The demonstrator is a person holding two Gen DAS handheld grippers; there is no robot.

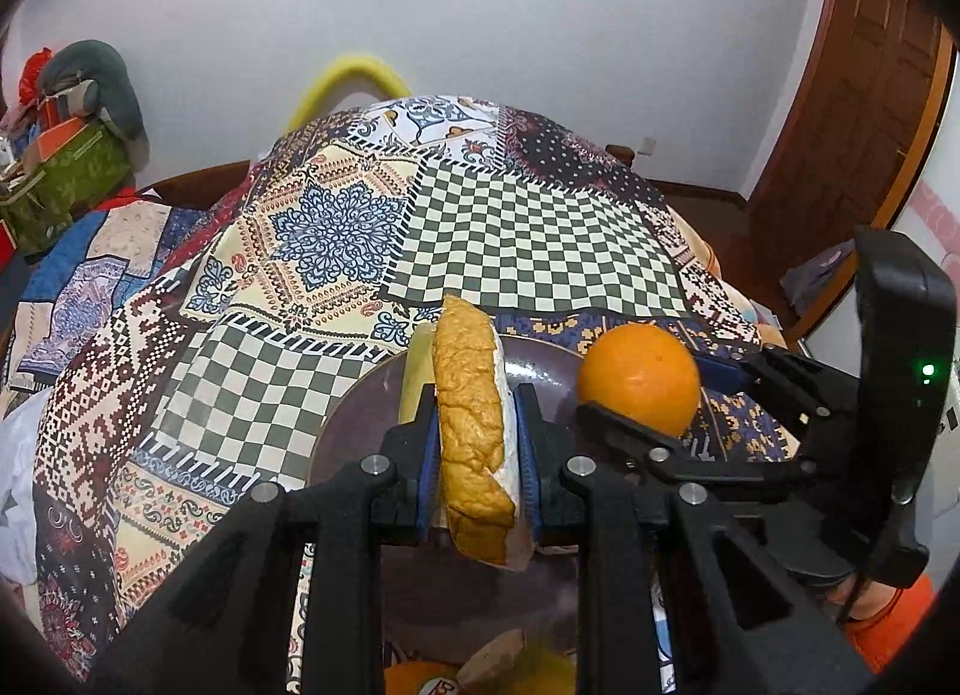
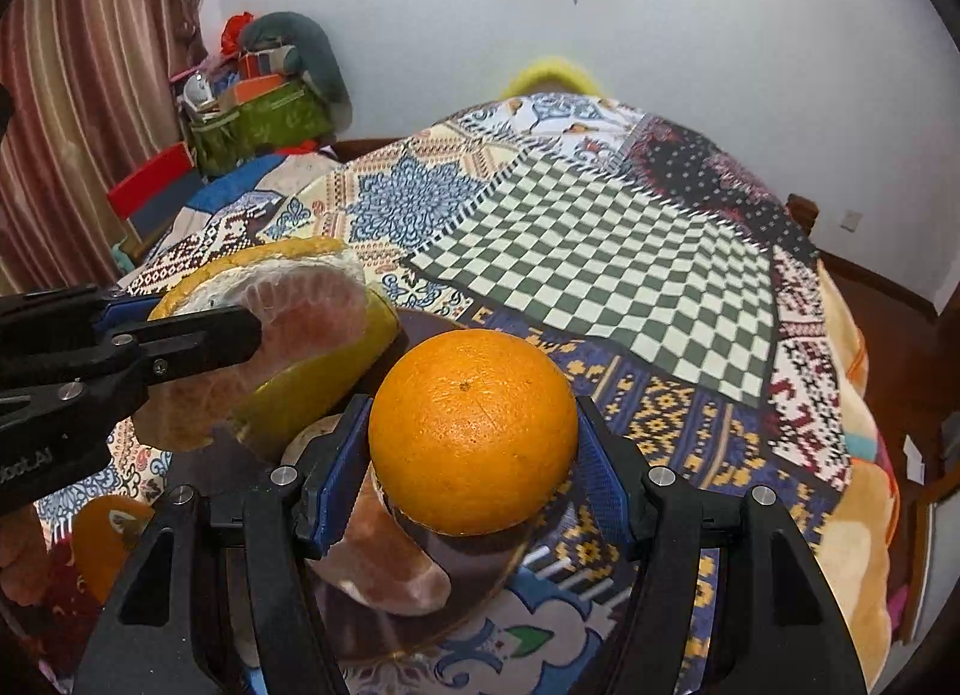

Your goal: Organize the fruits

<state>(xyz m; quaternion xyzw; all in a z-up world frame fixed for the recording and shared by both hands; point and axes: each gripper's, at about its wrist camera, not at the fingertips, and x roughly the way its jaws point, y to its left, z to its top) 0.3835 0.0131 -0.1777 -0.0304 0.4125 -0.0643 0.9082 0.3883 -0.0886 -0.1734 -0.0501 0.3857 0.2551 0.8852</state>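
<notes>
Left gripper [image 1: 474, 443] is clamped on a pomelo wedge [image 1: 471, 425], rind edge up, long axis running along the fingers and away from the camera. Right gripper [image 2: 474, 455] grasps a whole orange [image 2: 473, 431], blue pads pressing its two sides. Both loads hang over a dark plate [image 1: 360, 425] on the patchwork-covered table [image 1: 528, 233]; the wedge sits over the plate's left-middle, the orange over its right edge, so the drop for each looks like straight down, left one nearer the centre. One peeled pomelo segment [image 2: 390, 563] already lies on the plate under the orange. Writing: partial white lettering on the left gripper's body in the right wrist view, not readable with confidence.
</notes>
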